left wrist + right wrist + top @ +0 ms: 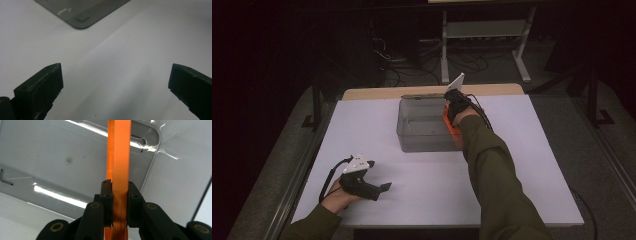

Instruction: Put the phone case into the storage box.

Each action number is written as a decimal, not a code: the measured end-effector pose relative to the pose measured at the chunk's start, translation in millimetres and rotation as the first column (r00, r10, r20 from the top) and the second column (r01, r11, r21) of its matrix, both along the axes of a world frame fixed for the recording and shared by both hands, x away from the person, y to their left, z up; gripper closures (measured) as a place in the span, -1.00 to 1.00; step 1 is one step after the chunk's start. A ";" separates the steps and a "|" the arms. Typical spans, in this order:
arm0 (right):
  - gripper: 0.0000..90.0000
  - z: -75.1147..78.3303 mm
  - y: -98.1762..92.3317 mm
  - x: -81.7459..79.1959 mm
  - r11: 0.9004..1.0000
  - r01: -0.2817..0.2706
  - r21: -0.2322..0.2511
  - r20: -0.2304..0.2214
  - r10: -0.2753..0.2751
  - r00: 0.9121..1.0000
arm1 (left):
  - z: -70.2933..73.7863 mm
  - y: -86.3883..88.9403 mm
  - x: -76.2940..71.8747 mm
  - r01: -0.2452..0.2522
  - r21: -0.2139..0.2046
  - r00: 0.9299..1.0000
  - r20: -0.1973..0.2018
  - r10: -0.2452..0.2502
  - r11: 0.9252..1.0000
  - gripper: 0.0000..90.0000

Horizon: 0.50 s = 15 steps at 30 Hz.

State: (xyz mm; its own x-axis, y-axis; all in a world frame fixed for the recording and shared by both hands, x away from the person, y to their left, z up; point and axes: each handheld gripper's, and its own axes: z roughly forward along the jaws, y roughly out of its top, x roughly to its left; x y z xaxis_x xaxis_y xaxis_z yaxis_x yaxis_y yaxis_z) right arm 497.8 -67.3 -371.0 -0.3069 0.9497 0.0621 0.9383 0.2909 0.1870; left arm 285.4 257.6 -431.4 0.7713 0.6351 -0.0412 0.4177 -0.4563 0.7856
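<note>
Well, the bench (522,165) carries a clear grey bin (422,131), and the right hand-held gripper (117,186) pinches an orange latch (119,157) at the bin's right wall. That pinch looks narrow; a sideways tug could slip it or drag the bin. The left hand-held gripper (115,75) rests wide, empty, nearer the front.

We see a desk (377,130) with a flat white top, behind which a strip of bare wood (377,93) shows along the far edge. A grey translucent bin (424,131) stands directly on the white surface, in the far half and near the middle of its width, its rounded base corner (82,21) flat on the top in the left gripper view. We note that the left claw (379,189) is low over the near left part of the desk.
</note>
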 end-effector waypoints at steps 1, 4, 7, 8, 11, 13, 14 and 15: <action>0.72 0.0 0.1 0.0 1.000 0.002 -0.001 0.000 -0.002 1.000 | 0.0 0.0 0.0 0.000 0.000 1.000 0.000 0.000 1.000 -1.00; 0.72 0.0 -0.1 0.3 1.000 0.006 -0.001 -0.002 -0.006 1.000 | 0.1 -0.1 -0.2 -0.001 0.000 1.000 0.000 0.001 1.000 -1.00; 0.72 0.2 -0.3 0.4 1.000 0.011 -0.005 -0.001 -0.011 1.000 | 0.1 -0.1 -0.2 -0.002 0.000 1.000 -0.003 0.002 1.000 -1.00; 0.71 0.4 -0.3 0.4 1.000 0.011 -0.005 0.002 -0.011 1.000 | 0.0 -0.1 -0.1 -0.001 -0.001 1.000 -0.002 0.001 1.000 -1.00; 0.72 1.6 -1.0 0.3 1.000 0.016 -0.005 0.004 -0.016 1.000 | 0.0 -0.1 -0.1 0.000 0.000 1.000 -0.004 0.000 1.000 -1.00; 0.72 2.6 -1.9 -0.1 1.000 0.018 -0.007 0.009 -0.018 1.000 | -0.2 -0.4 -0.2 -0.001 0.000 1.000 -0.004 0.001 1.000 -1.00; 0.72 3.7 -2.7 -0.2 1.000 0.025 -0.008 0.012 -0.025 1.000 | -0.3 -0.5 -0.2 -0.001 0.000 1.000 -0.004 0.001 1.000 -1.00; 0.71 4.7 -3.6 -0.3 1.000 0.026 -0.007 0.014 -0.025 1.000 | -0.4 -0.6 -0.2 -0.002 -0.001 1.000 -0.005 0.002 1.000 -1.00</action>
State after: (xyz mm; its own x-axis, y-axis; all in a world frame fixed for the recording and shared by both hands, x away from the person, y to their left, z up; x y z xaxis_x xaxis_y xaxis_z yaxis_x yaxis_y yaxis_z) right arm 497.5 -70.9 -366.3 -0.2833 0.9577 0.0511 0.9427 0.2683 0.1984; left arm 285.2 257.0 -431.8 0.7698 0.6367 -0.0459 0.4229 -0.4548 0.7837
